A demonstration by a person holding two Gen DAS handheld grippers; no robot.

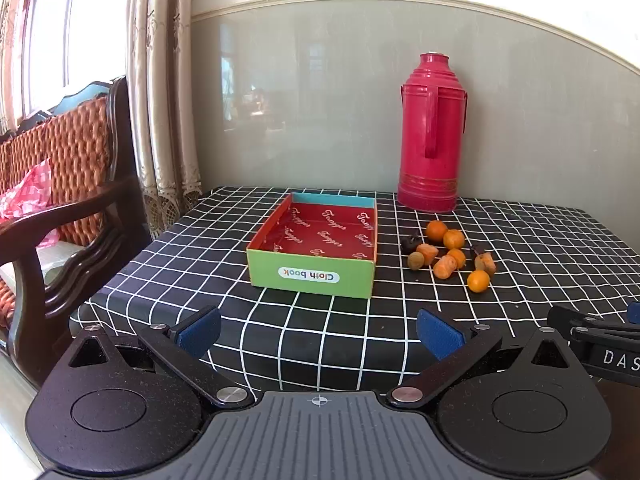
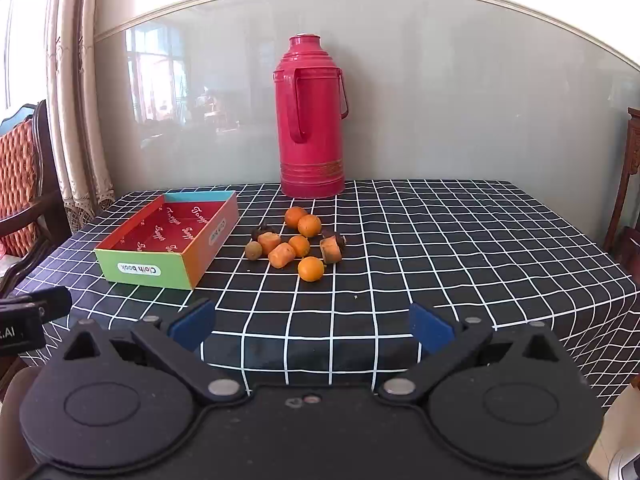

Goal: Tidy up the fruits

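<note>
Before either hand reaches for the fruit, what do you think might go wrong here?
The fruits lie bunched and touching, so the wide-open right tongs may knock neighbours away. The round oranges could roll across the cloth. The flask stands right behind the pile; a long reach might bump it.

Left gripper (image 1: pixel 319 330): jaws fully spread, nothing between pads, tilted slightly downward.
Right gripper (image 2: pixel 312 326): jaws fully spread, empty, same downward tilt; seen at 3 o'clock in the left view.
</note>
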